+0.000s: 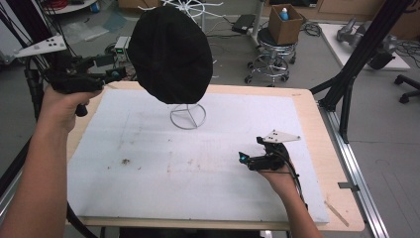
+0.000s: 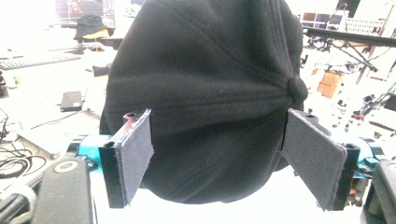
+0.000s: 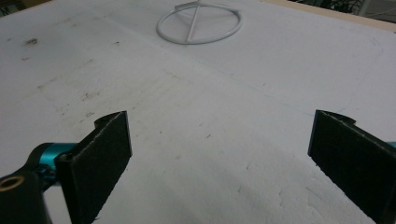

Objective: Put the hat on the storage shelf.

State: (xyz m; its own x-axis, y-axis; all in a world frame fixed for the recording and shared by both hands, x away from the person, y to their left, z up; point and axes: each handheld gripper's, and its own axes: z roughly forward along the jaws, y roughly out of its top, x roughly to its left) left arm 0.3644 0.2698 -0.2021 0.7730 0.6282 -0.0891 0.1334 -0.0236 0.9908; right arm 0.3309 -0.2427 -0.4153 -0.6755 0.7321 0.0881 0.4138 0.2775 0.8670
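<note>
We see a black cap (image 1: 170, 52) sitting on a white wire stand (image 1: 188, 116) toward the back of the counter (image 1: 307, 111). Our left gripper (image 2: 219, 158) is raised just beside the cap, jaws spread wide and holding nothing. Our right gripper (image 3: 219, 154) rests low over the white mat (image 1: 198, 163), well apart from the stand, jaws wide and empty.

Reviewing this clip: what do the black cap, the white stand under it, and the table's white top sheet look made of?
The black cap looks like soft matte woven fabric: stitched seams meet at a top button. The white stand under it looks like thin painted or coated metal wire, bent into a ring base with spokes. The white top sheet looks like matte foam board, scuffed and stained; the exact material is uncertain.
</note>
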